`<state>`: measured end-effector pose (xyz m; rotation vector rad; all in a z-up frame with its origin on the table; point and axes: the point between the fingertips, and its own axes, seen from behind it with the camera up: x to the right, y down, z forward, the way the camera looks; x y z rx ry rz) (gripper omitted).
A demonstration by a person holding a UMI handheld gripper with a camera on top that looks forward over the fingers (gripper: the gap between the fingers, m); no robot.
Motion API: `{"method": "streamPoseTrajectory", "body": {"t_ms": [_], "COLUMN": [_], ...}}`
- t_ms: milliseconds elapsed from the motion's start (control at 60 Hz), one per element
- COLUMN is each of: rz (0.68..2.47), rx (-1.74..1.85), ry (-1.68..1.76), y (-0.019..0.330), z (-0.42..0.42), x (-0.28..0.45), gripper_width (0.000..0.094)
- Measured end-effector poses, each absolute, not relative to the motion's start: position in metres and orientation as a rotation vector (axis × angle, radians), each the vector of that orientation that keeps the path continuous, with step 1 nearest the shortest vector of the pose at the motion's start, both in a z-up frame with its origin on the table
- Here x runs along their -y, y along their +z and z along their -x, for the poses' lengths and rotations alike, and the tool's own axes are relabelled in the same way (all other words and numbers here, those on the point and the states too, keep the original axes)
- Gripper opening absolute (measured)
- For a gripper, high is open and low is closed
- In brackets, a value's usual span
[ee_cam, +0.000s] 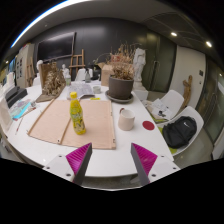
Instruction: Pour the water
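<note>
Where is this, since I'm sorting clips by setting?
Probably an office or studio meeting room: a large white table with white chairs, a potted plant and a yellow bottle. The gripper is open.

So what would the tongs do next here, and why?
Probably move forward and left toward the yellow plastic bottle. The open tongs hold nothing, and the bottle stands upright on the tan mat, well beyond their tips, left of the small white cup.

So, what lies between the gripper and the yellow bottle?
In the gripper view, only a tan mat on the white table separates the open gripper from the yellow bottle.
</note>
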<state>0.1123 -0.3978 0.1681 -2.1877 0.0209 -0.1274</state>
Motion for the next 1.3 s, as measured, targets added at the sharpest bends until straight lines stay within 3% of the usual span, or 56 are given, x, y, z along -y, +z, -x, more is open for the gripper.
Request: {"method": "streamPoseTrajectory", "body": {"t_ms": [300, 517, 617, 717, 800, 933, 1100, 1300], "rz": [2.091, 2.017, 1.997, 1.958, 1.959, 1.974, 1.98, 1.914], "rx": [0.022, -0.048, -0.114, -0.155, -0.145, -0.113, -0.108, -0.29], "ry": [-0.036, -0.023, -0.033, -0.063, -0.061, -0.07, -0.066, 0.227], "y": [0.113, 0.064, 0.051, 0.054, 0.052, 0.051, 0.07, 0.143], "z": [0.021, 0.05, 0.048, 0.039, 0.04, 0.04, 0.037, 0.033], "x": [0.284, 0.184, 0.155, 0.142, 0.141, 0.139, 0.14, 0.135], "gripper_width": [0.0802, 0.079, 0.0723, 0.0491, 0.0455, 0.0318, 0.0277, 0.0275]}}
